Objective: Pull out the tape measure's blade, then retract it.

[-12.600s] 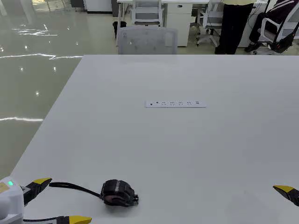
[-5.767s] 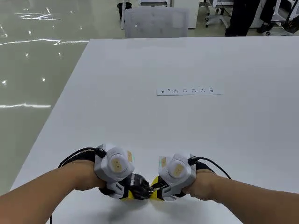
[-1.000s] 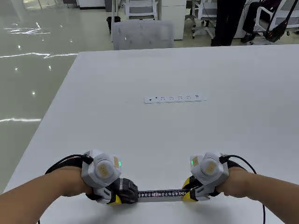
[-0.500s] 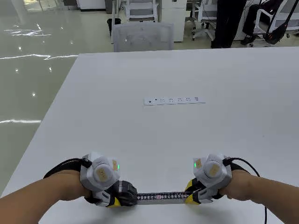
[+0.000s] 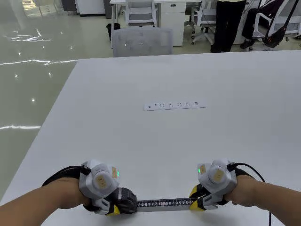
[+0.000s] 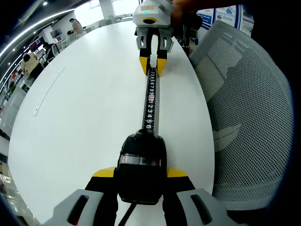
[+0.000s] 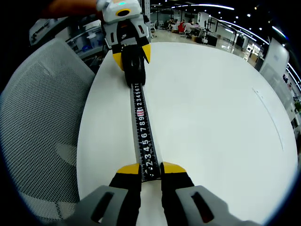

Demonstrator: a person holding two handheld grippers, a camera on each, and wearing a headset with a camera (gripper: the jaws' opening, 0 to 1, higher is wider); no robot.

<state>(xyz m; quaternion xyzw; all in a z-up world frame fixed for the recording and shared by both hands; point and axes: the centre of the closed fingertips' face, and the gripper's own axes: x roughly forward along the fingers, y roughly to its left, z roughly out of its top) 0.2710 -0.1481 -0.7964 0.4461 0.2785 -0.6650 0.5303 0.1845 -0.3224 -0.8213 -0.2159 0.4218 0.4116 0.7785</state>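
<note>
The black tape measure case (image 5: 126,201) (image 6: 141,165) sits between the jaws of my left gripper (image 5: 114,209) (image 6: 140,172), which is shut on it near the table's front edge. Its blade (image 5: 164,203) (image 6: 150,100) (image 7: 142,132), printed with numbers, runs flat over the white table (image 5: 188,141) to my right gripper (image 5: 194,205) (image 7: 150,167), shut on the blade's end. In the right gripper view the case (image 7: 133,65) and the left gripper (image 7: 131,52) lie straight ahead; in the left gripper view the right gripper (image 6: 151,63) is straight ahead.
A white power strip (image 5: 172,105) lies flush in the middle of the table. A grey mesh chair (image 5: 140,42) stands at the far edge, another mesh chair (image 6: 244,108) by the near edge. A person (image 5: 227,23) stands among desks beyond.
Over the last second the blade has lengthened a little as my right gripper moved further right. Earlier, the case lay alone on the table, then both grippers closed on it.
</note>
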